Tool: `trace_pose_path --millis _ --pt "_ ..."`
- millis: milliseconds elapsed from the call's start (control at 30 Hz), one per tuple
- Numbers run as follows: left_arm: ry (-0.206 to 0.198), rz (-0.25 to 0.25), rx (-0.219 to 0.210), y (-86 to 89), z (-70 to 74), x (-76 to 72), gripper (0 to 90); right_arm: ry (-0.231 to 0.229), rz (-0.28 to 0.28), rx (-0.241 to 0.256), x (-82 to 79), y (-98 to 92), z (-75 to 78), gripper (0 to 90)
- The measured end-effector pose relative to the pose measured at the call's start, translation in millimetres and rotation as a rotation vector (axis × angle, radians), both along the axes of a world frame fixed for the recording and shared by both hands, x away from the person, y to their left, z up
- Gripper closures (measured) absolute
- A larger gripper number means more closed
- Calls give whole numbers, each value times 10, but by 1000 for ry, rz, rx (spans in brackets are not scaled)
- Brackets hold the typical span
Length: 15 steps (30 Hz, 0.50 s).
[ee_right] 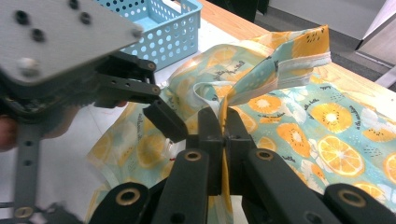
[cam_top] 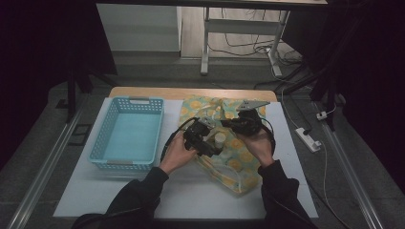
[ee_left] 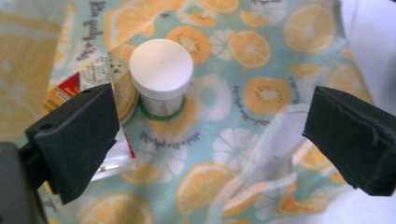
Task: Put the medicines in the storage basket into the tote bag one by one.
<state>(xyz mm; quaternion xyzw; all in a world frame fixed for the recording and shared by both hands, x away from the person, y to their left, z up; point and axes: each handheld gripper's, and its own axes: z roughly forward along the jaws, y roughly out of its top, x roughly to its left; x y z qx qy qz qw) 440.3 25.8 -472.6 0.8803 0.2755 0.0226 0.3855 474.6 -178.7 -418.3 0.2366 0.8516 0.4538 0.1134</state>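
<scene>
Left gripper view: left gripper [ee_left: 210, 140] spreading wide, white-capped jar [ee_left: 161, 74] standing just ahead between its jaws. Right gripper [ee_right: 223, 135] pinching fruit-print bag [ee_right: 299, 112] fabric, probably its opening. Holding fabric taut, closing squarely around jar.

I see the citrus-print cloth bag [cam_top: 229, 157] lying crumpled just right of the blue basket [cam_top: 128, 133] — teal, with orange slices, one edge pulled up. On it stands a small jar [ee_left: 161, 77] — white round lid, green ring at its base, upright.
</scene>
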Motion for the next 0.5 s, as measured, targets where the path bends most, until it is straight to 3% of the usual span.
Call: trace_pose_path --millis 233,500 --pt "8 -28 -20 57 -5 -113 3 0 4 -2 -9 13 2 896" --pt "22 -22 -18 107 -66 -212 0 0 8 -3 -17 24 1 896"
